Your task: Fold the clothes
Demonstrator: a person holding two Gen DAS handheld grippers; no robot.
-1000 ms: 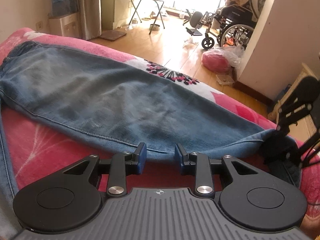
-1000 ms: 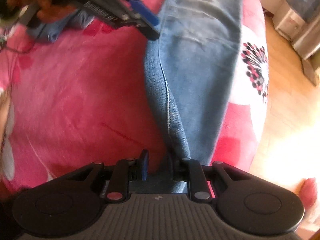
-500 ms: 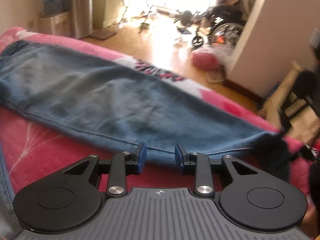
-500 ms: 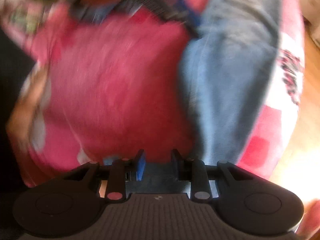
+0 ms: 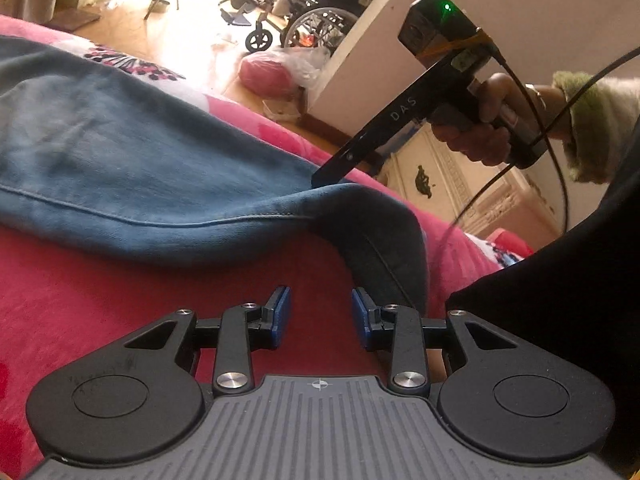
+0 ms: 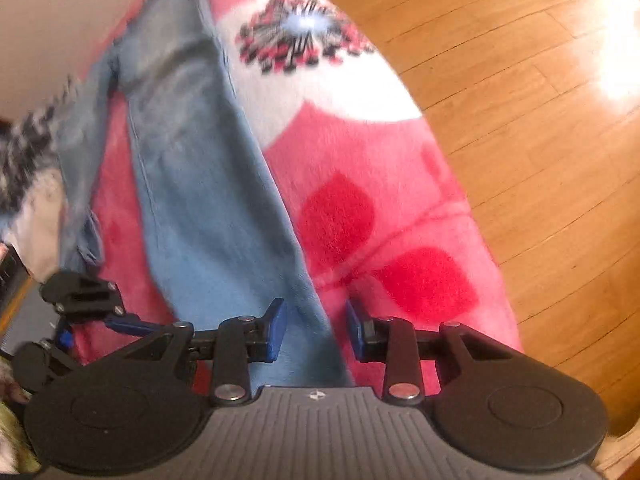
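Blue jeans [image 5: 140,168] lie stretched across a pink and red blanket [image 5: 100,300], and their near end curls down toward my left gripper [image 5: 320,300]. That gripper hovers open over bare blanket, with nothing between its blue pads. In the left wrist view a hand in a green sleeve holds my right gripper [image 5: 320,179], whose tip rests at the far edge of the jeans. In the right wrist view the jeans [image 6: 208,184] run from top left to bottom centre. My right gripper [image 6: 314,312] points steeply down, jaws opening. The denim edge lies between the pads, which do not press on it.
The blanket [image 6: 360,220] ends at a wooden floor [image 6: 540,120] on the right. A wheelchair [image 5: 316,12], a red bag [image 5: 268,76] and a cream cabinet [image 5: 440,176] stand beyond the bed. A checked cloth [image 6: 24,140] lies at the jeans' far end.
The right gripper has rolled, and its jaws have widened off the jeans end they pinched. The left gripper swung right and lower. The hand holding the right gripper is now in its view.
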